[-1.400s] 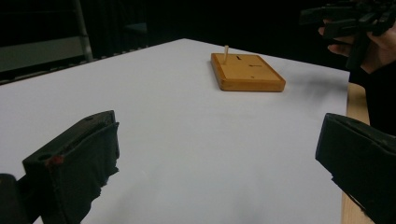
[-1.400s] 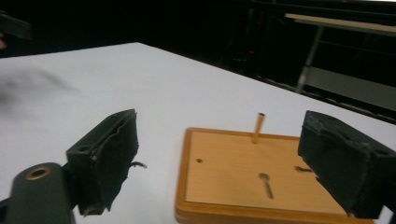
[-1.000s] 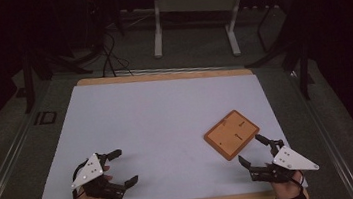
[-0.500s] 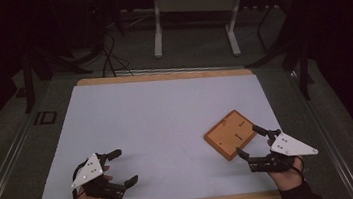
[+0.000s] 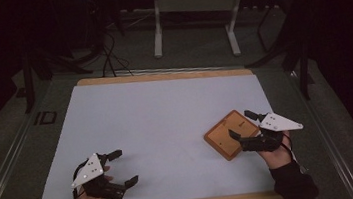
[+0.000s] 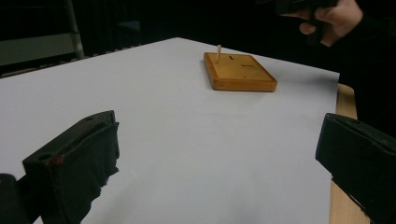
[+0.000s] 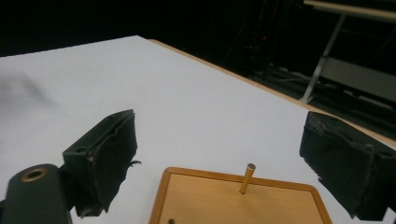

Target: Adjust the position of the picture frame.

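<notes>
High view: right gripper [image 5: 242, 125] nearing wooden board [image 5: 232, 134], lying at 9 o'clock of it
Jaws: both grippers' gaping apart, gripping nothing
Left gripper [image 5: 122, 167]: sitting well apart

A dim lab or studio: a wood-edged table [image 5: 162, 76] under a white sheet [image 5: 157, 127], metal stand legs [image 5: 191, 27], trailing cables [image 5: 109, 57] and grey floor beyond.

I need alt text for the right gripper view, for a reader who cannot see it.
The right gripper hangs open above a flat wooden board, its two black jaws on either side of a thin upright peg that stands in the board. The board lies on a white table surface, with a dark room behind.
</notes>
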{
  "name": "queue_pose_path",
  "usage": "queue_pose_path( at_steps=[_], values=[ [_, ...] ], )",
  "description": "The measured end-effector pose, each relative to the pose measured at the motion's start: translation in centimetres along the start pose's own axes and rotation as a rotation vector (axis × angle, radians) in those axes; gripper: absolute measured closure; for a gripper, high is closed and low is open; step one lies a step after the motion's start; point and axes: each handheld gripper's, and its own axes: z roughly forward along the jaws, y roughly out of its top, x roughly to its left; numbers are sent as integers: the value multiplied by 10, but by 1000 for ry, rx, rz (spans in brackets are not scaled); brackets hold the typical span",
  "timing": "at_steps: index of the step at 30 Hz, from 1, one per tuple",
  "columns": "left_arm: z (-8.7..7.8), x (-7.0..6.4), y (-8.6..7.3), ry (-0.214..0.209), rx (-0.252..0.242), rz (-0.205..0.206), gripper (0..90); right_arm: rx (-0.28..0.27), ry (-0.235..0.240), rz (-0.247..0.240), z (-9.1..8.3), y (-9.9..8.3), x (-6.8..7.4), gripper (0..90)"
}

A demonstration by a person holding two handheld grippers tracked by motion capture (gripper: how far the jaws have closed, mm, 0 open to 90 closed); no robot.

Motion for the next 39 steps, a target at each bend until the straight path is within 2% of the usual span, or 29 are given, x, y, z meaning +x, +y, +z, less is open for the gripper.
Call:
queue_pose_path(
  at_steps=[7, 10, 16, 20, 22, 24, 29, 39],
  values=[
    [1, 0, 0, -7, 7, 0, 0, 50, -36, 10, 19, -7, -16, 149],
    [1, 1, 0, -8, 6, -2, 0, 79, -40, 44, 27, -12, -24, 178],
    [1, 1, -1, -9, 7, -1, 0, 120, -31, 73, 43, -23, -31, 217],
    [1, 1, -1, -8, 11, -1, 0, 146, -2, 97, 55, -29, -36, 257],
    [1, 1, -1, -8, 11, -1, 0, 153, -8, 96, 57, -31, -37, 264],
    [1, 1, -1, -9, 13, -2, 0, 193, -7, 96, 66, -36, -40, 359],
    [1, 2, -2, -10, 13, -3, 0, 246, -5, 97, 73, -41, -41, 495],
    [1, 2, -2, -11, 15, -3, 0, 287, 4, 97, 83, -52, -43, 685]
  ],
)
